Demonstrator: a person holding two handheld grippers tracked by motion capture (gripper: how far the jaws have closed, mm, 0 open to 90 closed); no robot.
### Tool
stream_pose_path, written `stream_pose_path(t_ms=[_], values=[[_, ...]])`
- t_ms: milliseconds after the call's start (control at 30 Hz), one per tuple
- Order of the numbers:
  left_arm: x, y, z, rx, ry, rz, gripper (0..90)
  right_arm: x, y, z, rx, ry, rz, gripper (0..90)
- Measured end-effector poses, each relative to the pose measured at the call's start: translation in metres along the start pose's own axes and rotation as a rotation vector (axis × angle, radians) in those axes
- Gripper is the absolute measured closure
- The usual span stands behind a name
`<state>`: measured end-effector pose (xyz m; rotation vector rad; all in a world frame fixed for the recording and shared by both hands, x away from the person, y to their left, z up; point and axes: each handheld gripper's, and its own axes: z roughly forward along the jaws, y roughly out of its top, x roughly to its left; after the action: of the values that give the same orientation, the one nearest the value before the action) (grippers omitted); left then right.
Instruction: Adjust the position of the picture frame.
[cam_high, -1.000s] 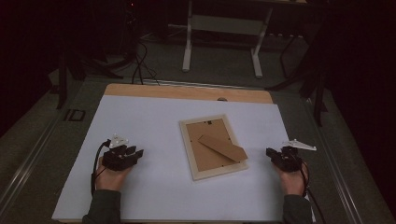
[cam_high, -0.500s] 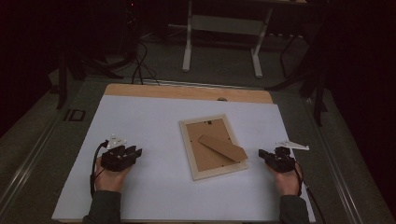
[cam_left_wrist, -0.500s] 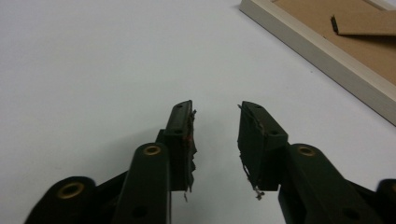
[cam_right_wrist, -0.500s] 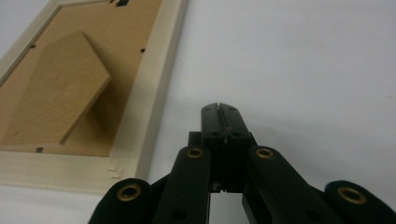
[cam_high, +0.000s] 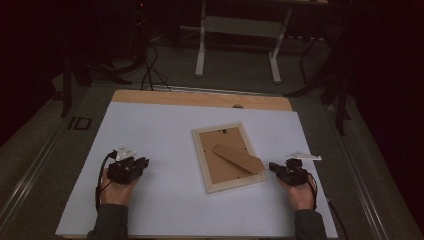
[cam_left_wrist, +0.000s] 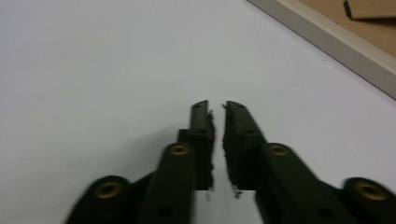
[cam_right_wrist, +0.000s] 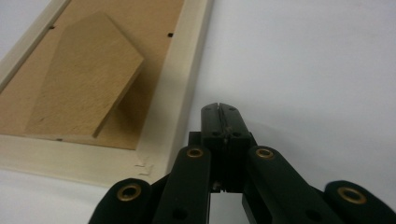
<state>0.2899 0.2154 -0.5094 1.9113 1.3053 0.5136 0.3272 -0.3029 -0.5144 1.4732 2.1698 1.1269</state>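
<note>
Just left of the right gripper (cam_high: 274, 167), the picture frame (cam_high: 228, 157)

Each hand carries a black claw. The left claw (cam_high: 131, 166) bears a pale three-cornered plate (cam_high: 125, 152) on top, and a black cable (cam_high: 100, 176) loops from it along the hand (cam_high: 117, 191). The right claw (cam_high: 275, 167) has a similar light plate (cam_high: 303, 156) and a thin dark cable (cam_high: 315, 187) trailing past the right hand (cam_high: 300, 195). Both sleeves (cam_high: 108, 224) are dark grey. In the gripper views the jaws are flat black bars joined by brass-coloured rivets (cam_left_wrist: 179, 150), with small holes near the tips; the left claw's inner pads (cam_left_wrist: 211, 135) look worn and frayed, with brownish crumbs.
</note>
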Motion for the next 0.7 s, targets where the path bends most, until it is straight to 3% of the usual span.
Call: stream_pose_path(t_ms=[133,300,700], values=[[0.005,-0.001,-0.002,-0.02,-0.006,-0.04,70.4,0.004,-0.001,0.006,0.025,0.014,-0.009,89.8],[0.007,-0.001,-0.003,-0.036,-0.015,-0.054,65.8,0.005,-0.002,0.009,0.037,0.02,-0.009,89.8],[0.008,-0.002,-0.002,-0.035,-0.03,-0.068,63.5,0.009,-0.003,0.016,0.065,0.055,-0.016,89.8]])
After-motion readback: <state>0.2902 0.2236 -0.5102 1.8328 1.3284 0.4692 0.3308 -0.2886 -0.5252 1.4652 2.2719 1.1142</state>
